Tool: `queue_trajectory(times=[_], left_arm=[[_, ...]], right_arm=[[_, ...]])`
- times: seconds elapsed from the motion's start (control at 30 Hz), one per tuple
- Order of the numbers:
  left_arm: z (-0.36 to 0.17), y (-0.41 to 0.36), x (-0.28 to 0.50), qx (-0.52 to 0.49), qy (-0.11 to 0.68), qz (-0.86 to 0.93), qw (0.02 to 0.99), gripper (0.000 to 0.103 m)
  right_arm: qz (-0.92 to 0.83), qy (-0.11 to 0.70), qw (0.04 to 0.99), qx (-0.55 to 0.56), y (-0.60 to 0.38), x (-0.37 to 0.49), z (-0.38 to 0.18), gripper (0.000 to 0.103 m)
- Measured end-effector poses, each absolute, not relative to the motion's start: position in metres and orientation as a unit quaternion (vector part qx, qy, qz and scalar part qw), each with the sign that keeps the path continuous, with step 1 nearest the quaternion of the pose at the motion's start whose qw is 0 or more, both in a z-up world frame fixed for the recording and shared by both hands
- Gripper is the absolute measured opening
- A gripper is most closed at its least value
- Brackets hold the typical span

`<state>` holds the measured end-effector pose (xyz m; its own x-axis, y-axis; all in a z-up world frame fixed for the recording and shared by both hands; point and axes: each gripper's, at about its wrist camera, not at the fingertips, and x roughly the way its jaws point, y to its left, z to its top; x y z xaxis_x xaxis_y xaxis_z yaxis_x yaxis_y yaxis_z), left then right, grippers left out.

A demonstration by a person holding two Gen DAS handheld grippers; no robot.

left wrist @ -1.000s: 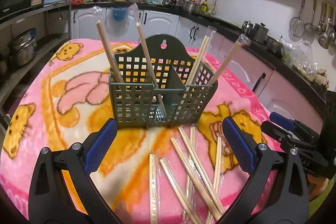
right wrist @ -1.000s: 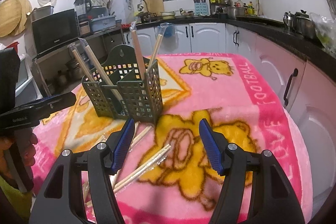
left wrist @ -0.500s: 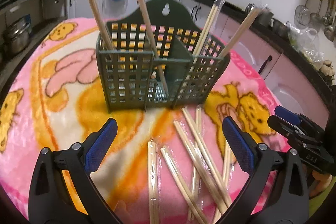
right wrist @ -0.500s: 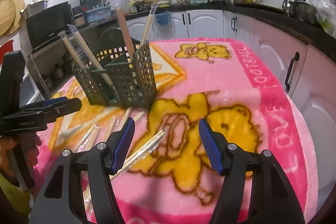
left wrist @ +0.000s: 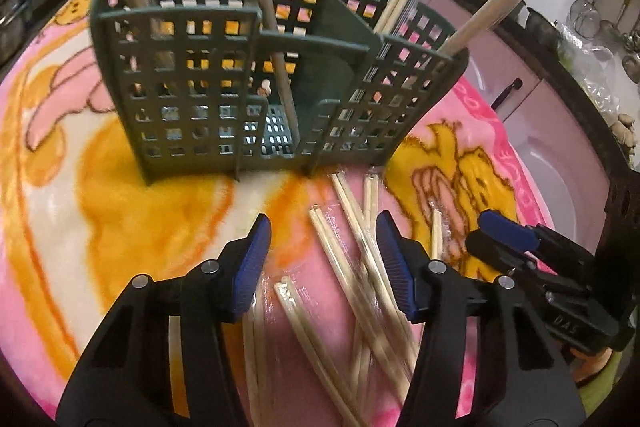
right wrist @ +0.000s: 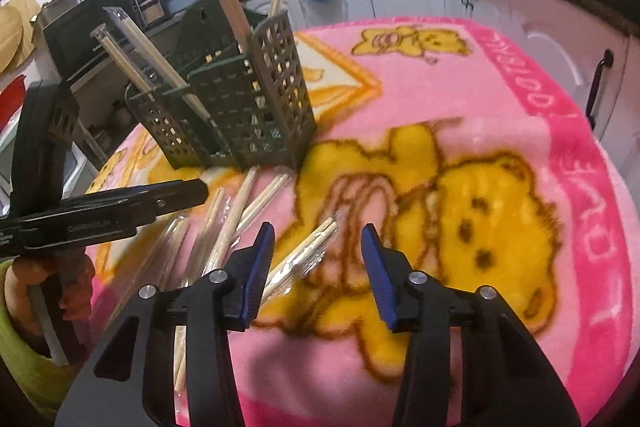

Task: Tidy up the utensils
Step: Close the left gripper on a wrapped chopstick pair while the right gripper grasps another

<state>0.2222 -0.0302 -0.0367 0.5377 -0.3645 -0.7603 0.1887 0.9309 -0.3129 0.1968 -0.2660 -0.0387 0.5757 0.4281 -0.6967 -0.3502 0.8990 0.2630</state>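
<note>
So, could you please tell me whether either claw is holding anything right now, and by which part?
Nothing is held. Both the left claw and right claw are closing above wrapped chopsticks on the blanket, pads touching nothing.

Left gripper [left wrist: 323, 233], jaws closing, above wrapped chopstick pairs [left wrist: 362, 247] scattered on a pink cartoon blanket [left wrist: 100, 227]; nothing is pressed between its blue pads. Behind stands a green lattice utensil holder [left wrist: 192, 87] with 4 wrapped pairs upright inside. Right gripper [left wrist: 504, 227] enters at right.
</note>
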Motion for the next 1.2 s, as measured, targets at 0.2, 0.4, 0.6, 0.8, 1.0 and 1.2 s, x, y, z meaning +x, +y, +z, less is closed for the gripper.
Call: queue_trajectory(times=[0.2, 0.4, 0.6, 0.8, 1.0, 1.2], left_arm=[[-0.046, -0.034, 0.232, -0.104, 0.469, -0.155, 0.863, 0.047], [-0.049, -0.036, 0.235, -0.102, 0.473, -0.153, 0.862, 0.043], [-0.052, -0.037, 0.238, -0.098, 0.474, -0.146, 0.863, 0.032], [-0.053, -0.04, 0.241, -0.077, 0.473, -0.133, 0.868, 0.018], [-0.05, -0.051, 0.236, -0.078, 0.469, -0.165, 0.864, 0.009], [-0.043, -0.05, 0.23, -0.09, 0.454, -0.177, 0.869, 0.008]], right_arm=[[0.216, 0.436, 0.871, 0.069, -0.262, 0.213, -0.051, 0.042], [0.212, 0.45, 0.862, 0.098, -0.262, 0.228, -0.059, 0.042], [0.195, 0.448, 0.865, 0.114, -0.267, 0.233, -0.062, 0.024], [0.195, 0.437, 0.867, 0.135, -0.278, 0.231, -0.064, 0.009], [0.189, 0.425, 0.871, 0.155, -0.291, 0.225, -0.06, 0.007], [0.181, 0.406, 0.88, 0.169, -0.309, 0.214, -0.052, 0.006]])
